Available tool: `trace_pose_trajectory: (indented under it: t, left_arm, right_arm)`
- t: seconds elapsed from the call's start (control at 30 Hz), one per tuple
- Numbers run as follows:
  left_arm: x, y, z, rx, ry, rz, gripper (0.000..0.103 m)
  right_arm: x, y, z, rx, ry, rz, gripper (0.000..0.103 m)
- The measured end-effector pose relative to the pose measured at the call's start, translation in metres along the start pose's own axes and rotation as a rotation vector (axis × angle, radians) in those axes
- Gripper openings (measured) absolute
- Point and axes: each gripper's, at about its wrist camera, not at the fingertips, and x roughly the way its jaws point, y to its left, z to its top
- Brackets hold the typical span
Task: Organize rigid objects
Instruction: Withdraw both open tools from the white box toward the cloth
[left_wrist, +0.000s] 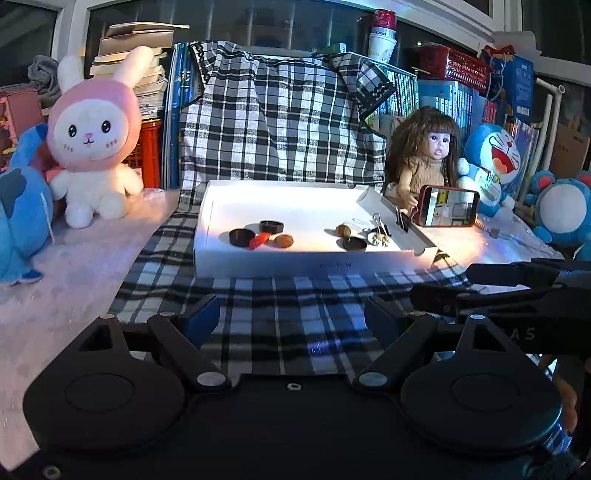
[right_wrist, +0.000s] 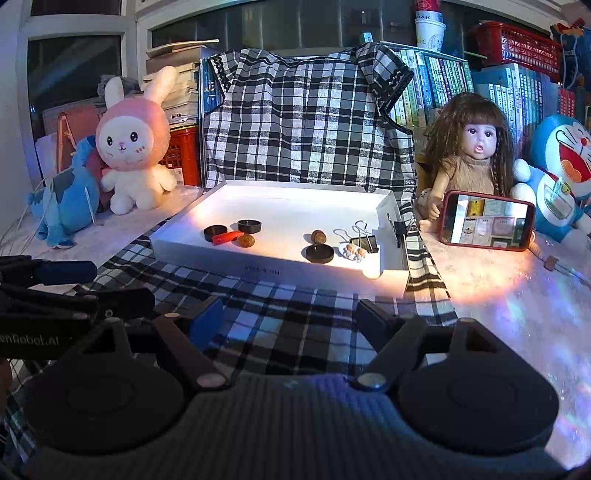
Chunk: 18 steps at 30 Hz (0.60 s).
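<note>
Both tongs, left and right, gape wide and empty, so grabbing among the small dark round caps crowded in the shallow white cardboard tray risks scattering neighbours.

Left claw and right claw apparently agape

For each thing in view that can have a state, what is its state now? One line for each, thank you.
left gripper: open, holds nothing
right gripper: open, holds nothing
white box: open, no lid on it, small things lie inside
phone: screen lit, propped on its long edge
binder clip: lies in the box, handles raised
black caps: three, open side up
doll: sits upright behind the phone
</note>
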Motion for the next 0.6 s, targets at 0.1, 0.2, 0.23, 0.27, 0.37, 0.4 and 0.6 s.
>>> trace_pose_trajectory:
  t: [0.1,0.2,0.23,0.27,0.37,0.4,0.6]
  left_arm:
    - [-0.006,0.002,-0.009,-0.015,-0.001,0.001,0.085]
    - [-0.01,0.004,-0.015,-0.028,-0.003,0.011,0.085]
    - [-0.012,0.005,-0.016,-0.031,-0.003,0.014,0.085]
    - [-0.013,0.006,-0.018,-0.034,-0.003,0.017,0.085]
    - [-0.018,0.008,-0.023,-0.039,-0.004,0.025,0.085]
    - [-0.02,0.008,-0.026,-0.04,-0.004,0.029,0.085]
    - [-0.027,0.01,-0.038,-0.045,0.005,0.034,0.085]
  right_arm:
    - [-0.006,0.002,-0.007,-0.003,-0.007,0.0,0.087]
    - [-0.011,0.005,-0.013,-0.008,-0.016,-0.001,0.088]
    - [-0.013,0.005,-0.015,-0.008,-0.019,0.0,0.088]
    - [-0.015,0.006,-0.017,-0.007,-0.021,0.0,0.088]
    - [-0.02,0.007,-0.022,0.0,-0.023,0.006,0.088]
    - [-0.021,0.007,-0.024,0.003,-0.022,0.008,0.088]
    - [-0.026,0.012,-0.035,0.003,-0.015,0.016,0.088]
